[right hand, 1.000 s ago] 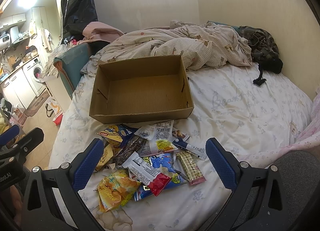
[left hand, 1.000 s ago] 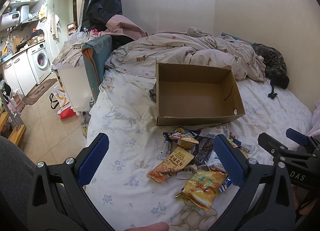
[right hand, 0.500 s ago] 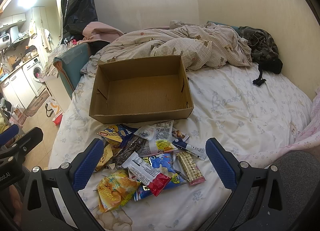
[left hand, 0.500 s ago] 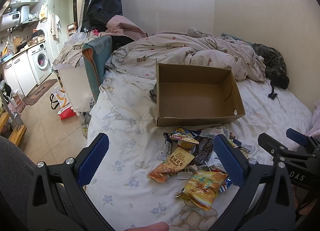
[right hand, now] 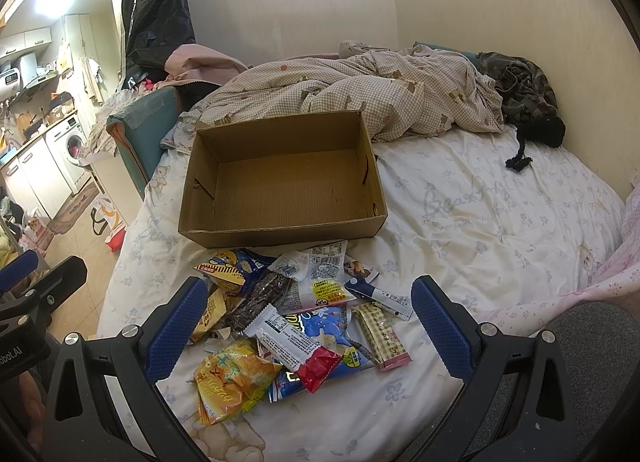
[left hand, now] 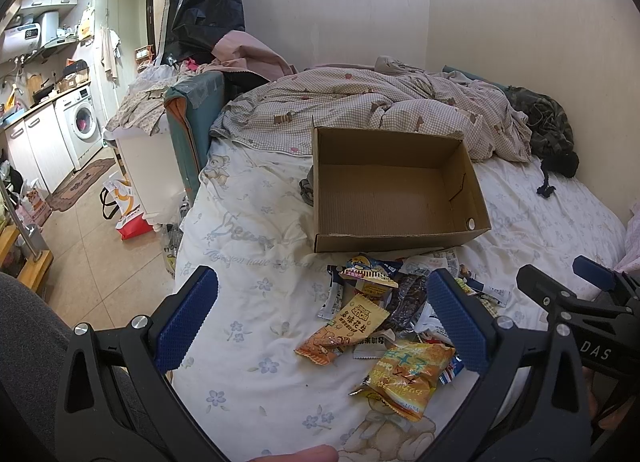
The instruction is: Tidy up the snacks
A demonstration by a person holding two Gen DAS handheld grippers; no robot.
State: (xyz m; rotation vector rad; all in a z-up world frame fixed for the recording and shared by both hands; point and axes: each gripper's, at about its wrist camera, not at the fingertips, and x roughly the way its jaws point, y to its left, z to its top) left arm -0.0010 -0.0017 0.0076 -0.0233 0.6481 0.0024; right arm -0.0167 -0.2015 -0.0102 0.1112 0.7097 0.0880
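A heap of snack packets (right hand: pixel 296 310) lies on the white bedsheet, just in front of an open, empty cardboard box (right hand: pixel 280 186). In the left wrist view the box (left hand: pixel 392 198) stands beyond the heap (left hand: pixel 384 314). A yellow crisp bag (right hand: pixel 232 378) lies nearest, with a white and red bar (right hand: pixel 296 346) and a checked pink bar (right hand: pixel 382 336) beside it. My left gripper (left hand: pixel 320 322) is open and empty, left of the heap. My right gripper (right hand: pixel 308 326) is open and empty, hovering over the heap. The right gripper also shows at the left wrist view's right edge (left hand: pixel 576 302).
A rumpled checked duvet (right hand: pixel 360 94) and dark clothes (right hand: pixel 524 94) lie behind the box. The bed's left edge drops to a tiled floor (left hand: pixel 80 262) with bags and a washing machine (left hand: pixel 80 126). A wall runs along the right.
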